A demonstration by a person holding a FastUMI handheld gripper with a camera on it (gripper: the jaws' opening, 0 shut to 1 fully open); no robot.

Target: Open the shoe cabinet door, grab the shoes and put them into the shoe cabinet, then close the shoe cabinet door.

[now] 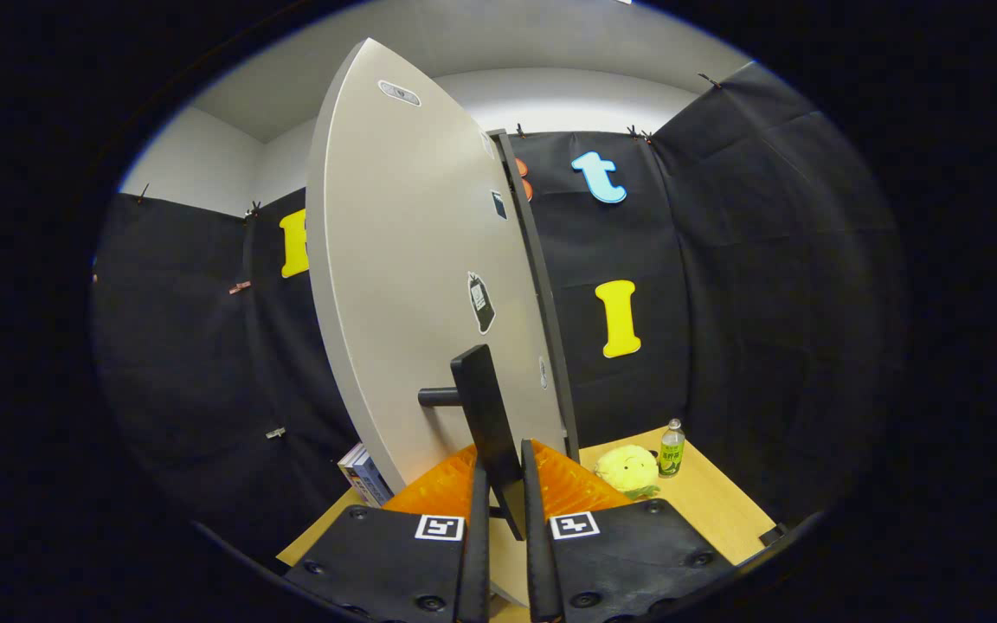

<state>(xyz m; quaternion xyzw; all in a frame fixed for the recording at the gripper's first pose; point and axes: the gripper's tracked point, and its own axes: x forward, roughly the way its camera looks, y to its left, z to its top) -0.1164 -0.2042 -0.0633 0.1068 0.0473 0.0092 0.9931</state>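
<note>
matt grey door (403,285), wood-look table (706,502)

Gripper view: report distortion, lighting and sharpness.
Gripper view: fisheye bows the cabinet door into a curve; light is soft and even, brightest on the wall above; the gripper, closed on the door handle, looks sharp, as do the plush toy and bottle.

Gripper-mounted, facing forward, close against cabinet door (412,285)

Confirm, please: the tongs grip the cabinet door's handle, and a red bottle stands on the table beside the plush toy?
The bottle is green, not red, as the gripper view shows. The rest holds: the tongs grip the door's handle, and the bottle stands on the table beside the plush toy.
</note>
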